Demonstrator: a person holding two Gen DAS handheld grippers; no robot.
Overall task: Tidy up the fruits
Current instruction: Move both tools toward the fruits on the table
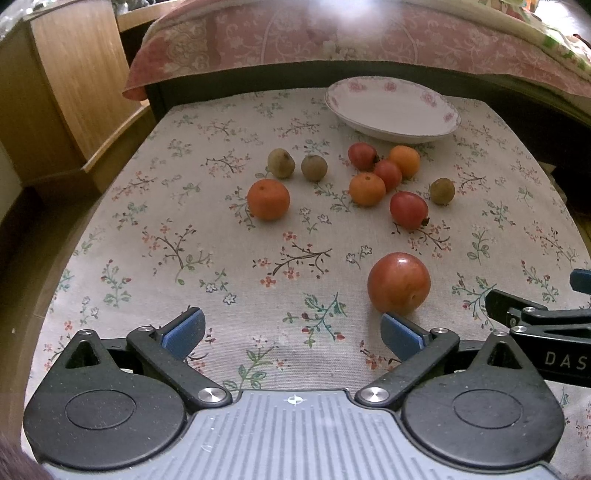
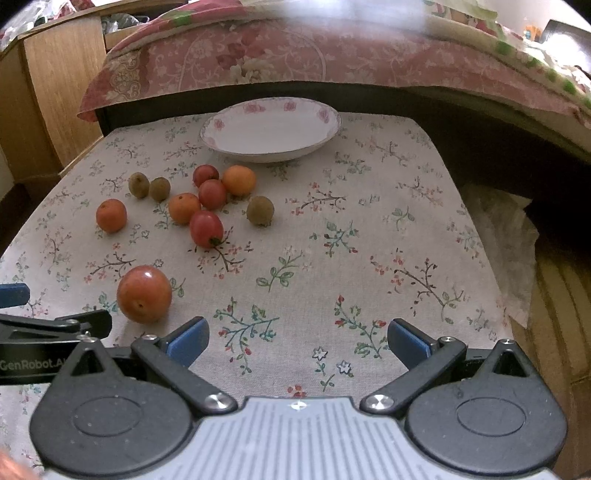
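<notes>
Several small fruits lie loose on the floral tablecloth (image 1: 184, 206): a big red-orange fruit (image 1: 399, 283) (image 2: 144, 294) nearest me, a small red one (image 1: 409, 209) (image 2: 206, 229), an orange one (image 1: 268, 199) (image 2: 111, 215) apart at the left, and brownish-green ones (image 1: 281, 163) (image 2: 260, 210). A white bowl with pink flowers (image 1: 447, 117) (image 2: 328, 110) stands empty behind them. My left gripper (image 1: 291, 334) is open, its right pad close below the big fruit. My right gripper (image 2: 298, 342) is open over bare cloth, right of that fruit.
A wooden cabinet (image 1: 62, 92) stands to the left of the table. A bed with a pink floral cover (image 1: 332, 33) runs behind it. The table's right edge drops off near crumpled plastic (image 2: 513, 236). Bare cloth (image 2: 388, 229) fills the right half.
</notes>
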